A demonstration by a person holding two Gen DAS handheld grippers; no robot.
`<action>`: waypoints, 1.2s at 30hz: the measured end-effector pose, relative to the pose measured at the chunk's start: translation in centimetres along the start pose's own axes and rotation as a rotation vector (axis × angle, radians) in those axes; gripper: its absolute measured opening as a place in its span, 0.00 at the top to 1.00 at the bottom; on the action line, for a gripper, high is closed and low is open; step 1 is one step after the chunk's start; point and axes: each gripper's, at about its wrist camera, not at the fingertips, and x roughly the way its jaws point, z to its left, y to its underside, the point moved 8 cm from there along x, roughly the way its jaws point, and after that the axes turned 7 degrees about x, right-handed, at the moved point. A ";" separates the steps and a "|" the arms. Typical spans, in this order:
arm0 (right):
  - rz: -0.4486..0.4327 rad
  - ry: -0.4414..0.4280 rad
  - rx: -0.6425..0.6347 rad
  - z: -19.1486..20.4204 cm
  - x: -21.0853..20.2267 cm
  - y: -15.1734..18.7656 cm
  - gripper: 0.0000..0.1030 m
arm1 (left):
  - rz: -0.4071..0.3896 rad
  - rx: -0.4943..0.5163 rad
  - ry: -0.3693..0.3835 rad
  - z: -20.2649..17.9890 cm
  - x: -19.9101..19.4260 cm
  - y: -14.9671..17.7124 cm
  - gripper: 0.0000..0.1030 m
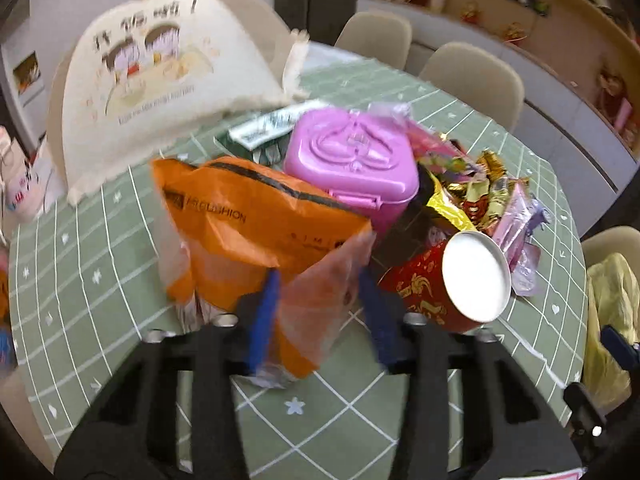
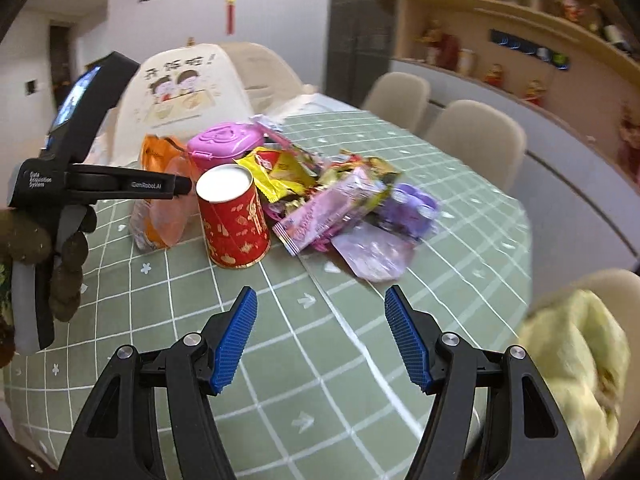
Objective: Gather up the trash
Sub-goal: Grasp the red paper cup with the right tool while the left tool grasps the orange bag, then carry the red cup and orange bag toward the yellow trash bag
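Green grid tablecloth (image 2: pixel 360 380), beige chairs (image 2: pixel 476 140), wall shelves (image 2: pixel 500 12), wrapper pile (image 2: pixel 320 196)

Open table near us, a crowded pile farther back

In front of our right gripper (image 2: pixel 321 338) we see bare green tablecloth (image 2: pixel 280 380), so there is room to pass. Farther on, the red cup (image 2: pixel 234 224) stands up, with the pink wrapper (image 2: pixel 328 216) and purple bag (image 2: pixel 374 252) lying beside it. Our left gripper (image 1: pixel 316 312) has the orange bag (image 1: pixel 256 240) between its fingers. The pink box (image 1: pixel 352 160) and the white dome cover (image 1: pixel 160 76) block the way behind it.
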 end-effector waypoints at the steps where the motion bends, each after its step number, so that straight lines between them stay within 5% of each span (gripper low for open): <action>1: 0.004 -0.036 -0.004 0.0 0.8 -0.3 0.39 | 0.003 -0.007 -0.007 0.1 -0.2 0.1 0.70; 7: 0.023 -0.195 -0.037 4.1 4.1 -2.4 0.39 | 0.048 -0.150 0.028 3.2 -4.0 2.5 0.81; 14: -0.026 -0.139 -0.034 8.5 6.8 -6.4 0.39 | 0.146 -0.265 0.105 5.6 -6.4 5.8 0.81; 18: 0.060 -0.103 -0.050 9.2 9.8 -6.8 0.40 | 0.155 -0.247 0.099 6.4 -6.6 6.9 0.81; 20: 0.128 -0.122 -0.018 9.2 10.5 -6.5 0.50 | 0.149 -0.233 0.097 6.6 -6.7 7.0 0.81; 29: 0.133 -0.036 0.041 7.1 4.3 -6.7 0.50 | 0.087 -0.148 0.185 5.4 -8.0 5.5 0.81; 36: 0.075 0.042 0.103 3.2 -2.1 -6.6 0.50 | 0.012 -0.083 0.399 1.9 -10.1 3.2 0.81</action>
